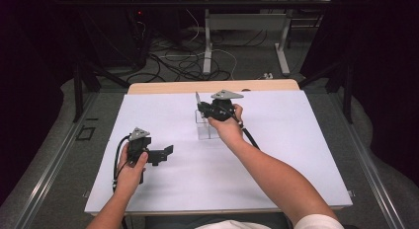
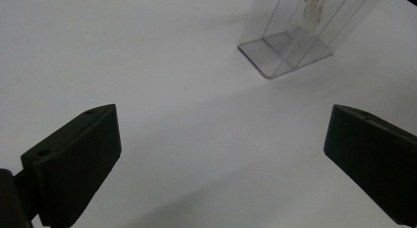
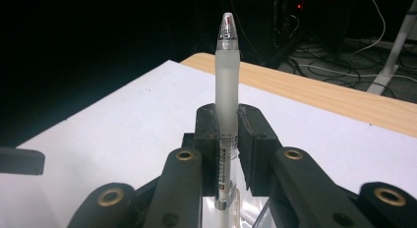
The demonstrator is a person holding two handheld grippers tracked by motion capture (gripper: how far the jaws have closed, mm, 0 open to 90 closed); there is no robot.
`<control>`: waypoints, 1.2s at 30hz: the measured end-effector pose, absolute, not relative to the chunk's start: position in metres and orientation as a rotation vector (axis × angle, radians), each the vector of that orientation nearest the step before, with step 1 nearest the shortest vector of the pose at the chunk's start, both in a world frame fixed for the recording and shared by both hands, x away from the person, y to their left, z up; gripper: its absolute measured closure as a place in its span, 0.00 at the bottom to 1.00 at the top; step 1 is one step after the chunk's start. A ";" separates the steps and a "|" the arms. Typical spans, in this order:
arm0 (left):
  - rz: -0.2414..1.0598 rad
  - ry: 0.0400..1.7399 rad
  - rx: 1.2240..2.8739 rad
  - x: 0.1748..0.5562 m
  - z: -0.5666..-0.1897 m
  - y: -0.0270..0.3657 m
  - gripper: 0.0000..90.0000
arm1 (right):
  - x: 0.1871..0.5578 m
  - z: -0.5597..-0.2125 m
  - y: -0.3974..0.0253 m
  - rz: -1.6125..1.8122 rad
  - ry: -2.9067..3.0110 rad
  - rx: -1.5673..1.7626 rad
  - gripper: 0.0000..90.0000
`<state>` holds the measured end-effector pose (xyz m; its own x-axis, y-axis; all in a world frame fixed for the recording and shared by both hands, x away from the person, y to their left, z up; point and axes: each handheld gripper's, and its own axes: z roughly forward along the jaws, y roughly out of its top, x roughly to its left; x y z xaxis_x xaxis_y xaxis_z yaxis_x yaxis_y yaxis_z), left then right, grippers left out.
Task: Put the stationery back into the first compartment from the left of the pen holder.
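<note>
- The right hand (image 1: 225,124) reaches forward over the middle of the white table top (image 1: 296,155), with the forearm coming in from the lower right of the high view.
- This hand holds the right gripper (image 1: 198,104) above a clear plastic holder (image 1: 206,128), and the grey three-cornered plate (image 1: 227,95) on its top faces up.
- The jaws of the right gripper are pressed against a pen (image 3: 226,90) from both sides, so the pen is pinched between them.
- The pen has a frosted, whitish barrel and a clear pointed cap, and something red shows inside the cap.
- Lower on the barrel there is a label with small dark print; I cannot read it.
- In the right gripper view the pen stands up along the jaws, its cap end well beyond the jaw tips and its lower end going down between the gripper links.
- In the high view the pen (image 1: 197,97) is a thin light stick that rises from the gripper, above the holder.
- The left hand (image 1: 129,167) rests low at the left part of the table, with the wrist bent a little.
- The left gripper (image 1: 168,152) points to the right across the table, and its jaws are spread wide with nothing between them.
- In the left gripper view the clear plastic holder (image 2: 290,48) stands on the white surface ahead of the jaws, well apart from them.
- The holder has thin inner walls that divide it into compartments.
</note>
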<state>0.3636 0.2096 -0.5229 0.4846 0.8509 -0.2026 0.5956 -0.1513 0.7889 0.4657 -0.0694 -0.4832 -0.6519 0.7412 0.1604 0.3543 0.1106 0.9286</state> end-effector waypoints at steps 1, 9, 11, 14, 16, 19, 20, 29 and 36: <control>0.367 1.210 1.855 0.364 -0.523 0.210 0.01 | 0.465 -0.484 -0.070 1.546 2.059 1.073 0.88; 0.368 1.214 1.852 0.364 -0.523 0.210 0.01 | 0.464 -0.487 -0.068 1.530 2.084 1.062 0.88; 0.370 1.214 1.853 0.364 -0.523 0.211 0.01 | 0.464 -0.488 -0.068 1.521 2.093 1.058 0.88; 0.370 1.216 1.854 0.365 -0.524 0.210 0.01 | 0.463 -0.488 -0.068 1.507 2.109 1.061 0.88; 0.373 1.217 1.855 0.364 -0.523 0.210 0.01 | 0.463 -0.489 -0.069 1.505 2.111 1.059 0.88; 0.371 1.222 1.856 0.364 -0.524 0.211 0.01 | 0.461 -0.489 -0.070 1.508 2.125 1.053 0.86; 0.373 1.222 1.856 0.363 -0.524 0.211 0.01 | 0.460 -0.489 -0.071 1.510 2.125 1.052 0.84; 0.371 1.215 1.853 0.363 -0.523 0.211 0.01 | 0.448 -0.478 -0.083 1.534 2.133 1.026 0.57; 0.369 1.218 1.853 0.364 -0.524 0.210 0.01 | 0.435 -0.473 -0.100 1.531 2.170 0.938 0.47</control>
